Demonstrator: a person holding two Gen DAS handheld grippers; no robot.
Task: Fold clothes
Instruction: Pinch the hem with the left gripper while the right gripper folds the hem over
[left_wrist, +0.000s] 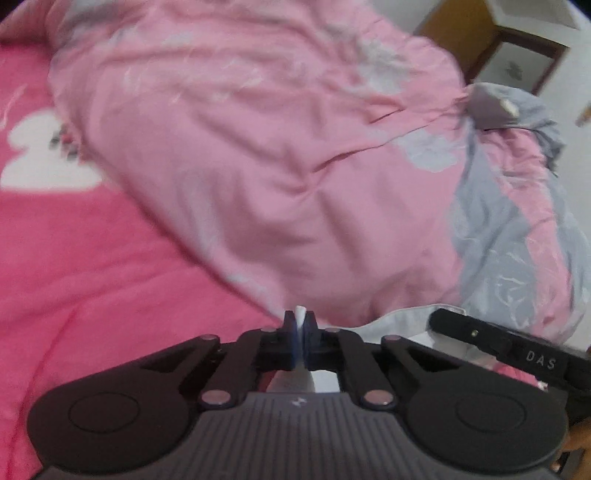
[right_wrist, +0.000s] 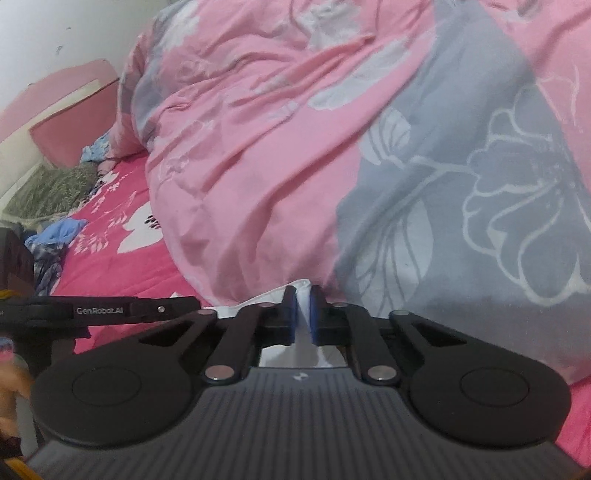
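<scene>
My left gripper (left_wrist: 300, 320) is shut on a thin edge of a white garment (left_wrist: 402, 319), which peeks out between its blue pads and spreads to the right under the other tool. My right gripper (right_wrist: 303, 295) is shut on the same white garment (right_wrist: 301, 286), its cloth showing between and below the pads. The right gripper's black finger (left_wrist: 495, 338) shows at the lower right of the left wrist view; the left gripper's finger (right_wrist: 110, 308) shows at the left of the right wrist view. Most of the garment is hidden under the grippers.
A bulky pink and grey floral quilt (left_wrist: 280, 147) lies bunched on the bed just beyond both grippers (right_wrist: 332, 147). A bright pink flowered sheet (left_wrist: 74, 266) covers the bed. Blue clothes (right_wrist: 55, 236), a green pillow (right_wrist: 48, 192) and a pink headboard (right_wrist: 70, 110) lie far left. A wooden nightstand (left_wrist: 509, 48) stands back right.
</scene>
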